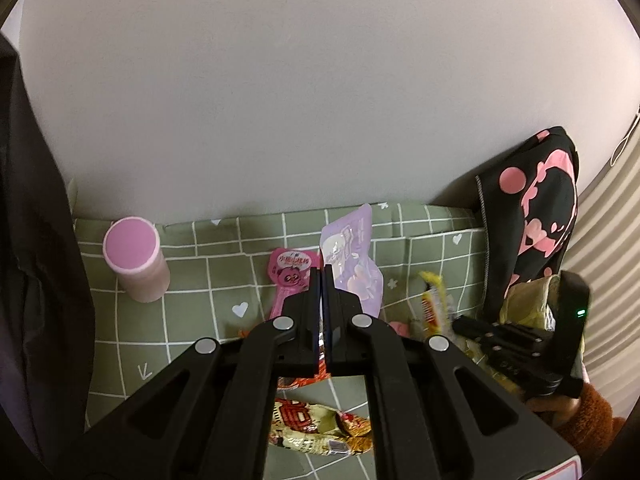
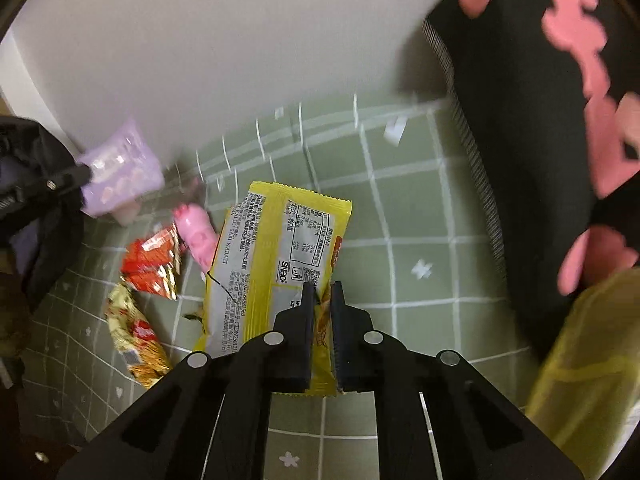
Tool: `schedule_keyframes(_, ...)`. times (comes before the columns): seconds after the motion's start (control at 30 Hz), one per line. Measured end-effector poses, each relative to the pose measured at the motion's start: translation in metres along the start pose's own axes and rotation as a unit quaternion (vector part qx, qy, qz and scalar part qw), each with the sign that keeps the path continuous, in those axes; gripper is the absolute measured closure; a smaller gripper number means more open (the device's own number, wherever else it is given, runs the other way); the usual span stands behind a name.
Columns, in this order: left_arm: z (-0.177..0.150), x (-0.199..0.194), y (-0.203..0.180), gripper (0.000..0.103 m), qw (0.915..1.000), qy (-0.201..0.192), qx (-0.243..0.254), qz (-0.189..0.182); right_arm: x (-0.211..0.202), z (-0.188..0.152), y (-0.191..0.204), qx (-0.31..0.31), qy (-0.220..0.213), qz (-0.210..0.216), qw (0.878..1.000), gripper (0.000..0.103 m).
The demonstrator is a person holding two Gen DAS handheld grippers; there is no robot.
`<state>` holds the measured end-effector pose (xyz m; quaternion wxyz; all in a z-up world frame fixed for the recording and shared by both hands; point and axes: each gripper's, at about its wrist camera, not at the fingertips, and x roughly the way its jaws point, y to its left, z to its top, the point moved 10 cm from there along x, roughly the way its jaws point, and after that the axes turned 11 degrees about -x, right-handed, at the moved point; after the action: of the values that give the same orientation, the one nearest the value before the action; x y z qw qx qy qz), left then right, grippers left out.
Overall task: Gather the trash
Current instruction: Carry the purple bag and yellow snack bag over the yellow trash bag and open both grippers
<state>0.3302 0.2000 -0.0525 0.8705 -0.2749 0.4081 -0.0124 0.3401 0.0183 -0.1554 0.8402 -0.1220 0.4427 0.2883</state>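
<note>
My left gripper is shut on a purple snack pouch and holds it upright above the green checked cloth; the pouch also shows in the right wrist view. My right gripper is shut on the edge of a yellow wrapper, lifted over the cloth. A pink wrapper, a red wrapper and a patterned yellow-red wrapper lie on the cloth.
A pink cylinder cup stands at the left near the wall. A black cushion with pink shapes leans at the right. A yellow-green bag is at the right edge. Dark fabric hangs at the left.
</note>
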Motion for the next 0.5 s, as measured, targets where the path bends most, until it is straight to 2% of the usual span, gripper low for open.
schedule_keyframes(0.13,0.008,-0.003,-0.019,0.102,0.9998,-0.008,0.015,-0.014,-0.038,0.021,-0.009,-0.013,-0.038,-0.022,0.999,0.093)
schedule_keyframes(0.27,0.016,-0.003,-0.060,0.102,0.9977,-0.013,0.046,-0.049,-0.086,0.040,-0.030,-0.015,-0.084,-0.062,0.994,0.093)
schedule_keyframes(0.5,0.009,0.005,-0.144,0.102,0.9866,0.005,0.119,-0.111,-0.161,0.035,-0.087,0.019,-0.129,-0.141,0.981,0.093)
